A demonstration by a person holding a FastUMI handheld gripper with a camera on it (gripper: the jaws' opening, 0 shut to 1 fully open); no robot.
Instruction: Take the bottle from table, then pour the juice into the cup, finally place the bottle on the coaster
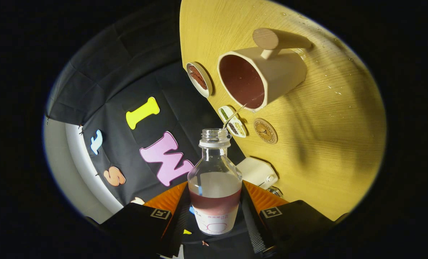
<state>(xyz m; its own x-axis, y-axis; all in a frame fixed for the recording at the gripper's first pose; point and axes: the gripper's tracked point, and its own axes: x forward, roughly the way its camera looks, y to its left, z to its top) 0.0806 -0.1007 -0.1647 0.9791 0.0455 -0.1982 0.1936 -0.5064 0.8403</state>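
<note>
**Still Gripped: Bottle Tipped Toward the Cup**

Clearly, the gripper (215, 212) had both fingers pressed on the bottle (215, 180), one on each side of its lower body. The bottle was see-through and round, with a wide body, a narrow neck and no cap. Some dark red juice sat low inside it, above a pale label. Its long axis ran straight ahead from the fingers, and its open mouth pointed toward the cup.

Beyond the bottle was the wooden table (336, 144), yellow with fine grain lines and a few small drops on it. Going left to right on the table, there was a small round dish (199, 79) with something red-brown in it, then a small dish (232, 121) with green and dark bits. Next came the cup (262, 77), smooth and pale with a thick round handle. Its inside looked dark red. A thin thread of liquid ran between the bottle's mouth and the cup's rim. Just beside the cup lay the coaster (265, 131), flat, round and brown. A white box-like thing (257, 172) sat near the fingers.
</note>
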